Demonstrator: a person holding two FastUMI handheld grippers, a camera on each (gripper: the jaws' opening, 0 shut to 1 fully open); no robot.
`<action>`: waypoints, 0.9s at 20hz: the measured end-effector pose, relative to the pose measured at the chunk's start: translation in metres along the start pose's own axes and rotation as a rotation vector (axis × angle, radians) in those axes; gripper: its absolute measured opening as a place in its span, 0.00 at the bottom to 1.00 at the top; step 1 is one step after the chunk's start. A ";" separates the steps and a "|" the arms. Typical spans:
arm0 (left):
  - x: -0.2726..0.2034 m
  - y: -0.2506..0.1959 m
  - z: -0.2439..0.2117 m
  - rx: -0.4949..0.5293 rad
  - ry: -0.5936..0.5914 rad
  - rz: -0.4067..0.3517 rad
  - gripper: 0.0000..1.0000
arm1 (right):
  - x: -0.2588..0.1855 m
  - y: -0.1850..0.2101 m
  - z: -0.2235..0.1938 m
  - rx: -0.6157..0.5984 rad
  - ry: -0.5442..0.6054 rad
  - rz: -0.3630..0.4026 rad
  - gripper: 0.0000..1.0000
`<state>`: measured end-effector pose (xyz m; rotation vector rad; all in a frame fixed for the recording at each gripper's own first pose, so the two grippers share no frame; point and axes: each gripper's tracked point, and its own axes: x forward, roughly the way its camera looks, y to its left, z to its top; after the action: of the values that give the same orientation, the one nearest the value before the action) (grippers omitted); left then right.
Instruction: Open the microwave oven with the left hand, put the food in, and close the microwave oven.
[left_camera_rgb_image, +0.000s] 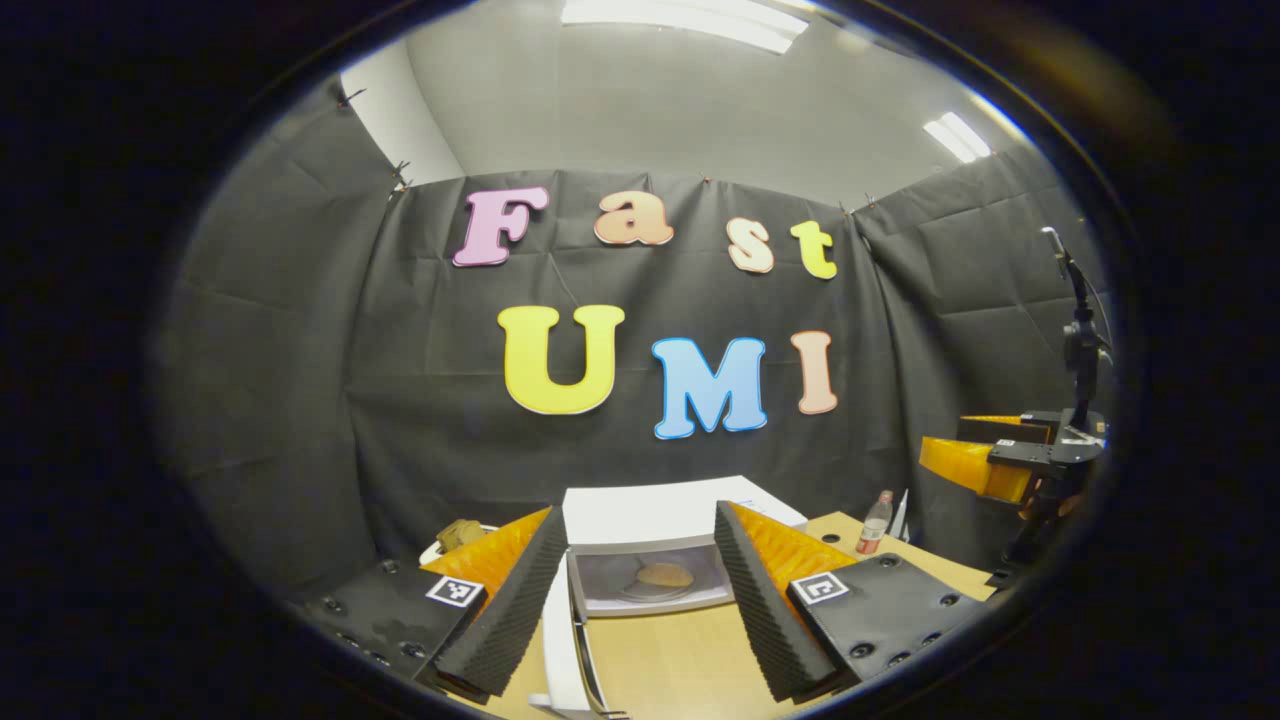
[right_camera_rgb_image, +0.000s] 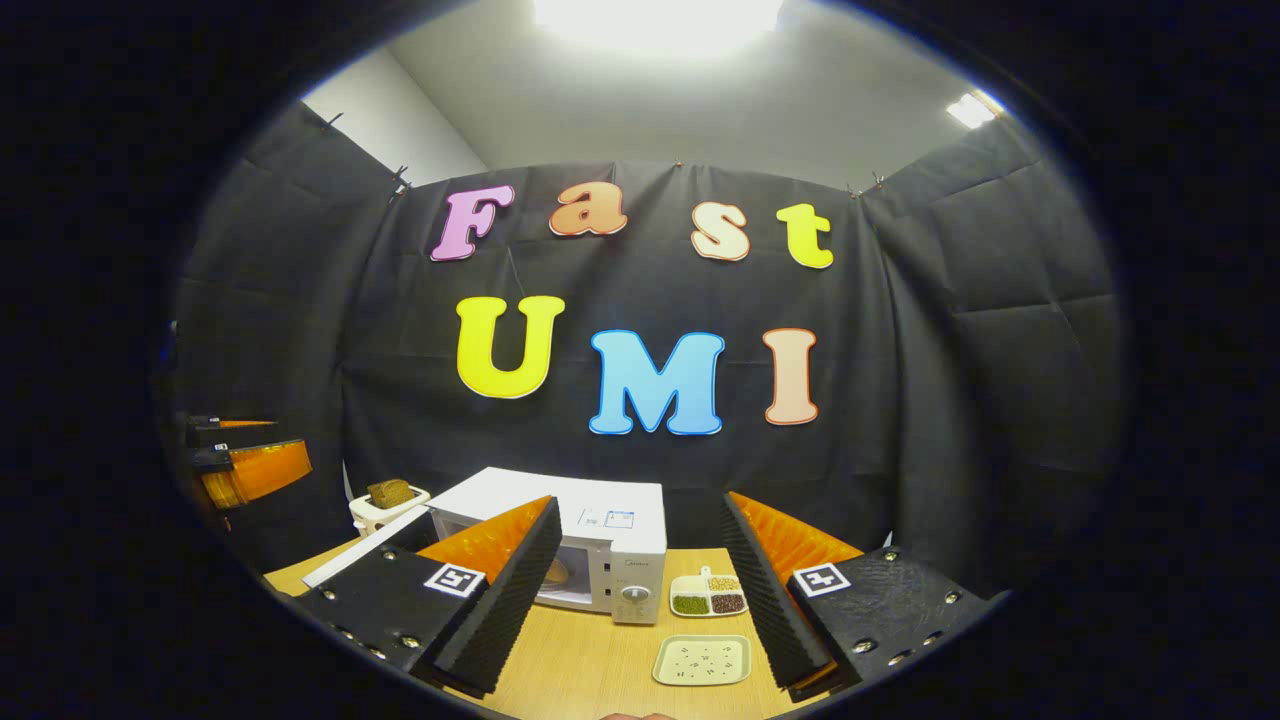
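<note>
Left gripper view, near: left gripper (left_camera_rgb_image: 640, 600) held above wooden table (left_camera_rgb_image: 660, 660), fingers spread wide, nothing between them. Just past the fingertips: microwave door (left_camera_rgb_image: 562, 640) swung open, seen edge-on, white. Behind it: microwave oven (left_camera_rgb_image: 655, 545), cavity facing camera, flat round food (left_camera_rgb_image: 664, 575) lying on turntable plate inside. Left of oven, partly hidden by left finger: toaster (left_camera_rgb_image: 462, 535) with brown bread on top. Right, farther back on table: small bottle (left_camera_rgb_image: 875, 522) with red cap, upright. Far right, up off the table: right gripper (left_camera_rgb_image: 985, 465) in the air, a hand below it; jaw gap unclear from here.

Right gripper view, near: right gripper (right_camera_rgb_image: 640, 600) fingers wide apart, empty, above table (right_camera_rgb_image: 600, 660). Between the fingers on table: pale square plate (right_camera_rgb_image: 702, 660), speckled, nearest. Just beyond: 3-compartment dish (right_camera_rgb_image: 708, 595) with green, brown and mixed grains, beside oven's control panel. Then microwave oven (right_camera_rgb_image: 600, 540), white, door (right_camera_rgb_image: 365, 548) open to the left. Behind door: toaster (right_camera_rgb_image: 390, 503) with bread. Far left, raised: left gripper (right_camera_rgb_image: 245, 465).
</note>
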<state>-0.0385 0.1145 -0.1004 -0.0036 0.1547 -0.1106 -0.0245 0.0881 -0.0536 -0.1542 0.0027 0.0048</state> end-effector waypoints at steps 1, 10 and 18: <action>0.000 0.002 -0.004 -0.004 0.012 0.004 0.98 | 0.001 -0.001 -0.001 0.002 0.005 0.002 0.96; -0.025 0.031 -0.029 0.034 0.077 0.060 0.10 | 0.010 0.006 -0.007 0.036 0.031 0.022 0.96; -0.053 0.083 -0.104 0.012 0.221 0.141 0.07 | 0.013 0.014 -0.013 0.025 0.042 0.034 0.96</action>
<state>-0.0976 0.2036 -0.1962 0.0319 0.3740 0.0296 -0.0120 0.0997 -0.0685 -0.1292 0.0473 0.0354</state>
